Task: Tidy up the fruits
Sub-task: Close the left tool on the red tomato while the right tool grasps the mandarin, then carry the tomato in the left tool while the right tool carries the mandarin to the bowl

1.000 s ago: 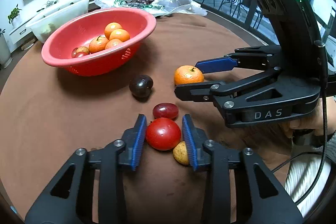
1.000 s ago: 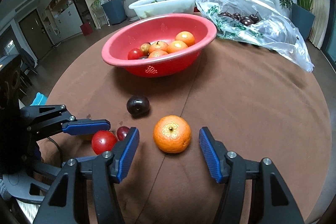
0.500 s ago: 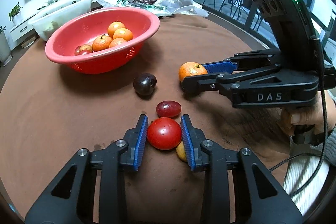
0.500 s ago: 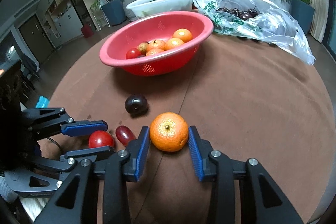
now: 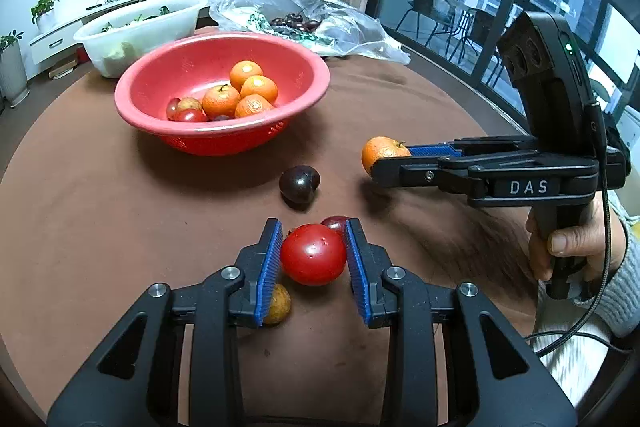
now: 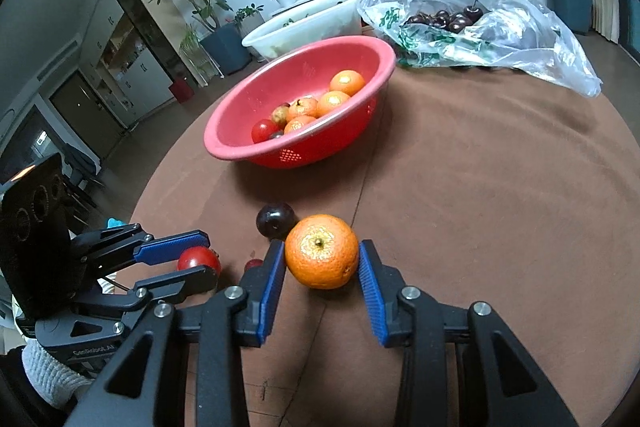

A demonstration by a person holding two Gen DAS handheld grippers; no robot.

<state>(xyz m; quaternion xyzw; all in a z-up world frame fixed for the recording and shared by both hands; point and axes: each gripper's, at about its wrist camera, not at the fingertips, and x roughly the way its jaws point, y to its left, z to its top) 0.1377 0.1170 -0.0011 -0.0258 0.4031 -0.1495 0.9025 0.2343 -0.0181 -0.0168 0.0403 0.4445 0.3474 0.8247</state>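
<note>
The tomato (image 5: pixel 313 254) sits low in the centre of the left wrist view, pinched between the blue pads of the left gripper (image 5: pixel 313 259), both pads pressed to its sides. In the right wrist view the orange (image 6: pixel 321 256) is likewise clamped at lower centre by the right gripper (image 6: pixel 322 263), its stem end facing the camera (whether either fruit is clear of the cloth cannot be told). A small yellow fruit (image 5: pixel 278 304) lies on the cloth just under the left pad in the left view, and a red grape (image 5: pixel 335 223) peeks out right behind the tomato. A dark plum (image 5: pixel 299 183) rests on the brown table (image 5: pixel 100 211) at mid frame, between the held fruits and the red bowl (image 5: pixel 188 131). The bowl stands in the upper left of the left view and holds four oranges, small red tomatoes and other small fruit. Behind it, toward the top of the frame, are a white tub (image 5: pixel 144 27) at left and a clear plastic bag (image 5: pixel 340 27) with dark cherries (image 6: pixel 452 19) to its right. A hand (image 5: pixel 572 247) at the right edge of the left view grips the right gripper's handle.
</note>
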